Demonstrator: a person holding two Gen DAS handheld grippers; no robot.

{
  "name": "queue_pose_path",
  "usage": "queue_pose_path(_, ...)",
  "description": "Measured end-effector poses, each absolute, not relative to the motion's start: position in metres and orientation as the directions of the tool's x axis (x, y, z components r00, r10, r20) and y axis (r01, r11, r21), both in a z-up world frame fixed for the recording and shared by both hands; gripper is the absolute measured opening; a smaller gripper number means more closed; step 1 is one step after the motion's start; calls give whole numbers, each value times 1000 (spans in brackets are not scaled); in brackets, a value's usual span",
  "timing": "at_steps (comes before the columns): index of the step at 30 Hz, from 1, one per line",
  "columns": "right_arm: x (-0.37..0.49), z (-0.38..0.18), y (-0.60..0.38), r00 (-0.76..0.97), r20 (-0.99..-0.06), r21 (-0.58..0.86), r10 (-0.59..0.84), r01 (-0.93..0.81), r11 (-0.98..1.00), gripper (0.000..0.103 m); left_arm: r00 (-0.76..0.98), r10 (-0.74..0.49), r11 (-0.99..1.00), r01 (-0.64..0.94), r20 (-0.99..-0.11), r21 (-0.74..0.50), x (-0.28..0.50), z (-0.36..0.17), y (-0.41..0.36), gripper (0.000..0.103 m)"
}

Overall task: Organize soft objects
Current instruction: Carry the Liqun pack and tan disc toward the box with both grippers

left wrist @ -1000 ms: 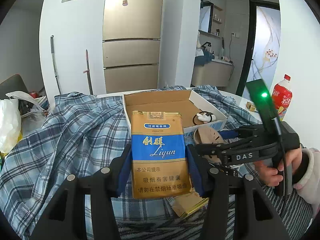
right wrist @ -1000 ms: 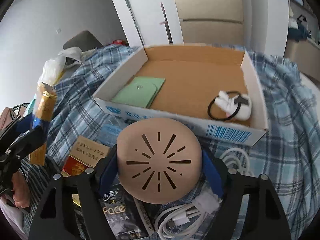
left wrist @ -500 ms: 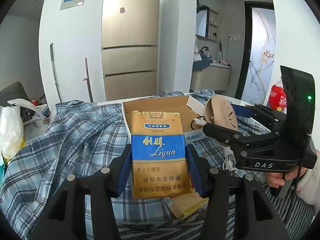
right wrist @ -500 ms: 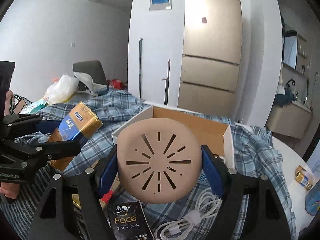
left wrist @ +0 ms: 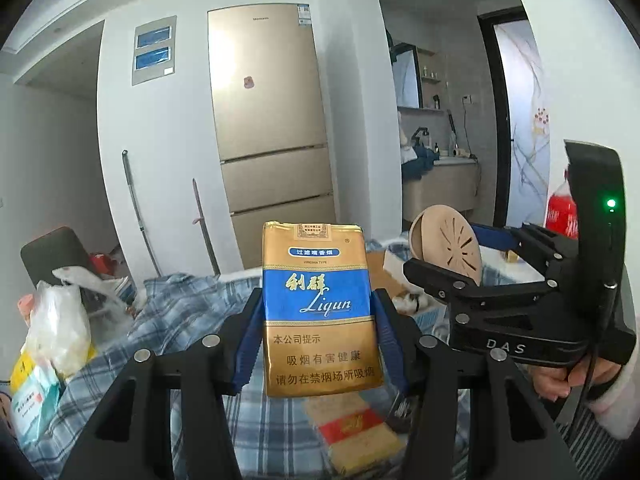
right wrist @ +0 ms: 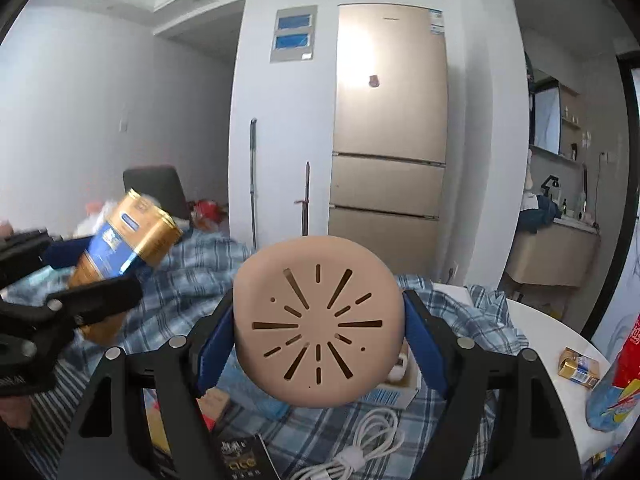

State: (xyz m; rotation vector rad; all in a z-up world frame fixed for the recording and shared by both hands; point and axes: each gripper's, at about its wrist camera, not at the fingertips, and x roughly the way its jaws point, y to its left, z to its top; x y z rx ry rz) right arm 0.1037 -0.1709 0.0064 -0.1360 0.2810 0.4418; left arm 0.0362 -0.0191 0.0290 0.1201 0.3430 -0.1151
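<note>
My left gripper is shut on a gold and blue soft cigarette pack, held upright well above the table; the pack also shows at the left of the right wrist view. My right gripper is shut on a round beige slotted disc, also held high; in the left wrist view the disc and right gripper are to the right of the pack. The cardboard box is mostly hidden behind both held items.
A blue plaid cloth covers the table. On it lie a red and gold pack, a white cable and a dark sachet. A red bottle and small gold pack stand at the right. Plastic bags sit at the left.
Both grippers have risen and tilted up with their items still held. The box and table have dropped low in both views.
</note>
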Motion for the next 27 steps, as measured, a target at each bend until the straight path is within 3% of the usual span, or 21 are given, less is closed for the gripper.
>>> queue_pose_path(7,125,62,-177,915,-225,-63,335,-356,932,77,961,-105,989,129,-254,78,74,74,-35,55)
queue_pose_path(13,167,78,-196,960,-156,32,233,-231,972,78,973,-92,995,100,-211,24,114,92,-43,55)
queue_pose_path(19,201,37,-201,944,-263,54,198,-191,980,78,964,-73,997,75,-255,0,148,71,-34,55)
queue_pose_path(27,238,-22,-196,816,-514,80,264,-260,962,78,897,-11,1000,15,-442,6,193,10,-20,55)
